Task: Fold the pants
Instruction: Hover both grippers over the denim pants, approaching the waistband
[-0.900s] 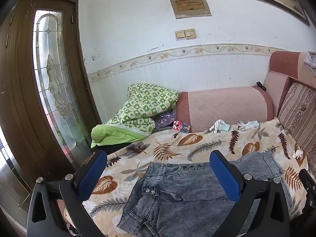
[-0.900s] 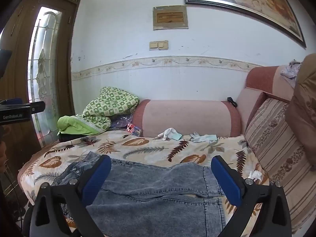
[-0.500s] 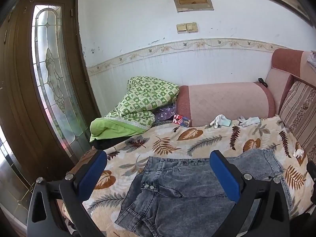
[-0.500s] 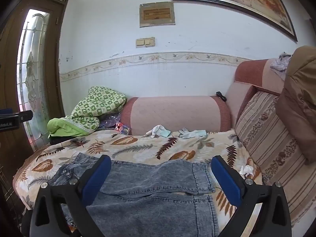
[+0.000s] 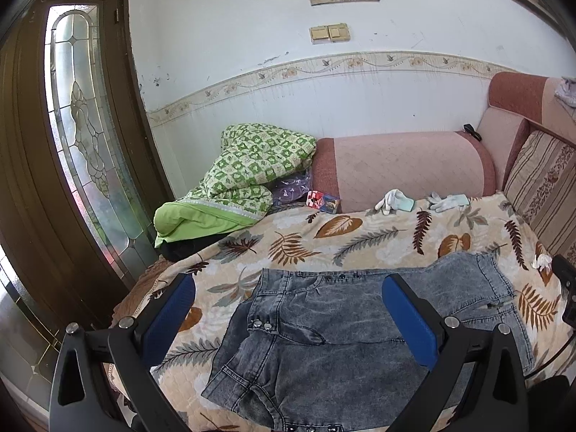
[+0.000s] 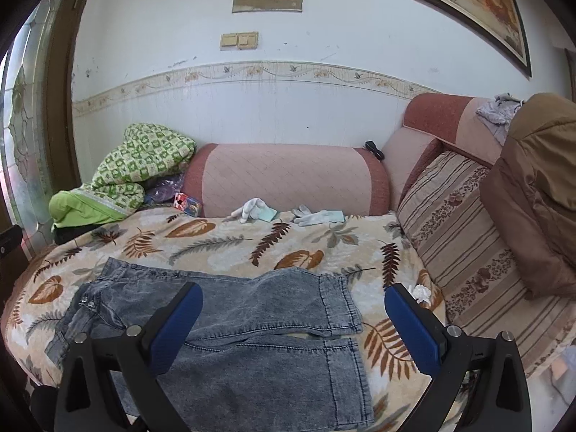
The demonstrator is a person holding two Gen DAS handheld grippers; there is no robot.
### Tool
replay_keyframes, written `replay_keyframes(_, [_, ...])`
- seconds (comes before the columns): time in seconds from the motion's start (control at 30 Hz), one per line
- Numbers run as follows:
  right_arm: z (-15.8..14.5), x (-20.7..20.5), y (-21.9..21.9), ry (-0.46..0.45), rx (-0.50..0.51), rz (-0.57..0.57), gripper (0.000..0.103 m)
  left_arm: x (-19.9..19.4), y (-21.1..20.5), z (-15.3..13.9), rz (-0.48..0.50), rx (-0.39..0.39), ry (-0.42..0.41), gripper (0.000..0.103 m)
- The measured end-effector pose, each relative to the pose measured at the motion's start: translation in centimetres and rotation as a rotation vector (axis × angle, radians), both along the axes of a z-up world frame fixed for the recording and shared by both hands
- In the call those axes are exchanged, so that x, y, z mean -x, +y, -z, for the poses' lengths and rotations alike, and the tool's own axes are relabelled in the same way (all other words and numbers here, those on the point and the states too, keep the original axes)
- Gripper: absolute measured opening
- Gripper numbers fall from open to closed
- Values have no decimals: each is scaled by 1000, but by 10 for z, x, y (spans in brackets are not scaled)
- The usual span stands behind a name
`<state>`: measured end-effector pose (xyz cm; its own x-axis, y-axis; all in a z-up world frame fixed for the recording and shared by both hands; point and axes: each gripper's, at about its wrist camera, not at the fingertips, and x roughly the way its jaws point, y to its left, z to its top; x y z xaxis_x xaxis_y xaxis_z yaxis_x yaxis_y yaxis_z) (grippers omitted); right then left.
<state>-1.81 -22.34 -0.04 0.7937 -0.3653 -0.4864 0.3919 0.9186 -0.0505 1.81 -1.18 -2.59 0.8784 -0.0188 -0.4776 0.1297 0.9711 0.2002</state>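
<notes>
Sofa (image 6: pixel 288 180) with leaf-print cover (image 6: pixel 230 241) fills both views. Grey denim pants (image 6: pixel 259 324) lie flat on the cover, waist toward the door side, legs toward the striped cushion (image 6: pixel 464 237). Green quilt (image 5: pixel 252 165) bundled at the far left end, white gloves (image 6: pixel 316 216) by the pink bolster.

Left wrist view only: glass-panel door (image 5: pixel 82 136) in full, waistband snaps and crumpled waist end of the pants (image 5: pixel 324 331). Right wrist view only: both leg hems, brown jacket (image 6: pixel 532 194) on the backrest, framed painting (image 6: pixel 450 3), crumpled tissue (image 6: pixel 421 291) by the cushion.

Near edge of the pants is cut off at the bottom of both frames, partly behind the gripper bodies. Small red packet near the quilt is too small to identify.

Left gripper (image 5: pixel 288 316) spread wide, nothing between the blue pads, hovering above the waist end. Right gripper (image 6: pixel 293 327) equally wide, empty, above the leg end.
</notes>
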Motion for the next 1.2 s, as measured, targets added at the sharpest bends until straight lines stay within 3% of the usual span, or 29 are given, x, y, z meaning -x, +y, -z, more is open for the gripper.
replay_keyframes(0.17, [-5, -2, 6, 11, 44, 3, 102, 0, -5, 6, 7, -14, 16, 103])
replay_keyframes(1.2, [1, -15, 11, 49, 74, -17, 102, -10, -8, 23, 7, -37, 53, 103])
